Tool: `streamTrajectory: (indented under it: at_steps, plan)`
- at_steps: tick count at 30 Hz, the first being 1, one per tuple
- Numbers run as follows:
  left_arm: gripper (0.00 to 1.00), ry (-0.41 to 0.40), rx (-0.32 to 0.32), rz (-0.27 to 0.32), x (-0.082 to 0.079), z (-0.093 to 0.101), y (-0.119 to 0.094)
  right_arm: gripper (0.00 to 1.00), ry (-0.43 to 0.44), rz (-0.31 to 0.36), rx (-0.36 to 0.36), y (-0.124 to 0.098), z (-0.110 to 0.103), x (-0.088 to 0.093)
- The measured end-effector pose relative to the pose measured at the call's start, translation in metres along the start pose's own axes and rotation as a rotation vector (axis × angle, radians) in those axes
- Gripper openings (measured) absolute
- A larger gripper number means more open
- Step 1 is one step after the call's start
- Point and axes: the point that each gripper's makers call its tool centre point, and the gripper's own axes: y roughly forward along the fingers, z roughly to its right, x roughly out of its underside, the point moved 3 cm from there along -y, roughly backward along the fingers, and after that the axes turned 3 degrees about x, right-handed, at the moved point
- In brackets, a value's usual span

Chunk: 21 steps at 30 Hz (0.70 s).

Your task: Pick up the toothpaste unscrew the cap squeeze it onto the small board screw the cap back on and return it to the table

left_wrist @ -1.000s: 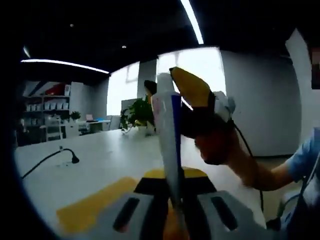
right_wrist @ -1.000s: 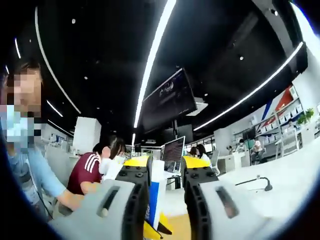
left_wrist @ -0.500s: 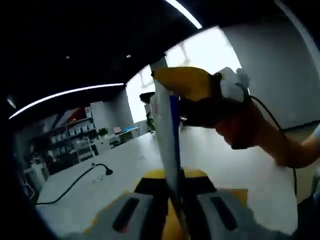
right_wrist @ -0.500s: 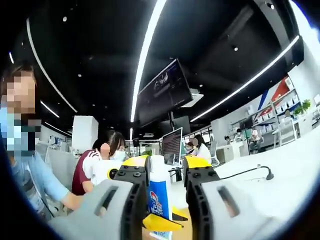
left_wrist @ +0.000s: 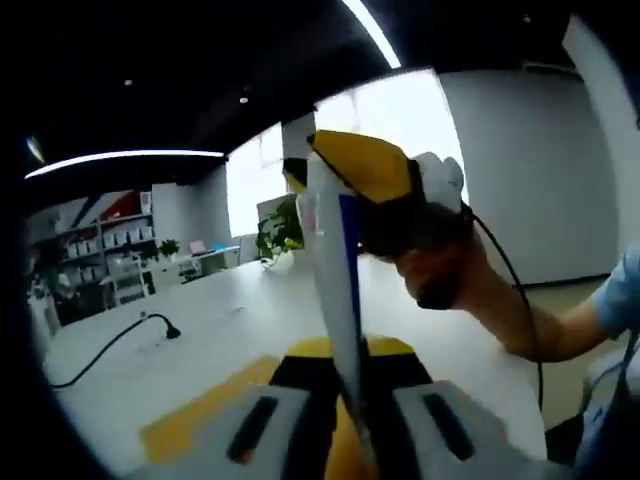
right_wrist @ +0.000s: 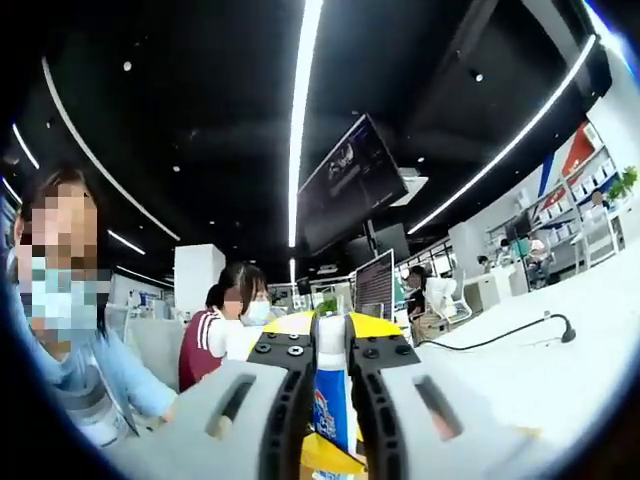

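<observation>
- While your left hand-held gripper point(left_wrist: 345, 440) pinches the toothpaste point(left_wrist: 335, 290) tube by its flat tail, upright above the desk point(left_wrist: 200, 350), your right hand-held gripper point(right_wrist: 330, 350) has closed narrow around the cap end point(right_wrist: 331, 335).
- Expect a light, soft, slippery tube; grip the rigid cap, not the body.
</observation>
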Motion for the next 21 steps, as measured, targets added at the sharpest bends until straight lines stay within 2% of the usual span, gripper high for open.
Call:
streamTrajectory:
  at_steps: [4,6,9,10,12,13,14,16,17,18,20,21]
  plan:
    - [0.06,-0.072,0.078,0.021,-0.002,0.007,-0.001,0.1,0.024,0.018,-0.03,0.0,-0.002,-0.001]
    - [0.06,-0.081,0.099,0.029,-0.003,0.01,-0.001,0.1,0.038,0.027,-0.056,0.0,-0.007,-0.003]
    - [0.06,-0.168,0.227,0.054,-0.008,0.027,-0.003,0.09,0.128,0.056,-0.137,-0.001,-0.014,-0.007]
    - [0.05,-0.199,0.315,0.07,-0.011,0.037,-0.005,0.09,0.137,0.07,-0.164,-0.001,-0.017,-0.01]
    - [0.05,-0.347,0.501,0.094,-0.017,0.057,-0.012,0.09,0.257,0.082,-0.284,-0.003,-0.032,-0.013]
    - [0.05,-0.353,0.56,0.111,-0.019,0.064,-0.013,0.09,0.297,0.089,-0.334,-0.004,-0.037,-0.015]
    - [0.05,-0.403,0.695,0.115,-0.023,0.079,-0.021,0.09,0.337,0.087,-0.393,-0.006,-0.042,-0.015]
    - [0.05,-0.504,0.84,0.129,-0.028,0.092,-0.029,0.1,0.396,0.115,-0.466,-0.005,-0.051,-0.017]
    - [0.05,-0.506,0.855,0.126,-0.027,0.093,-0.029,0.1,0.408,0.115,-0.476,-0.005,-0.052,-0.017]
    - [0.05,-0.488,0.835,0.132,-0.026,0.092,-0.027,0.1,0.43,0.116,-0.492,-0.004,-0.054,-0.016]
    - [0.06,-0.411,0.77,0.154,-0.025,0.09,-0.023,0.1,0.42,0.113,-0.485,-0.004,-0.052,-0.014]
    - [0.06,-0.402,0.75,0.158,-0.024,0.088,-0.022,0.1,0.409,0.111,-0.475,-0.005,-0.051,-0.014]
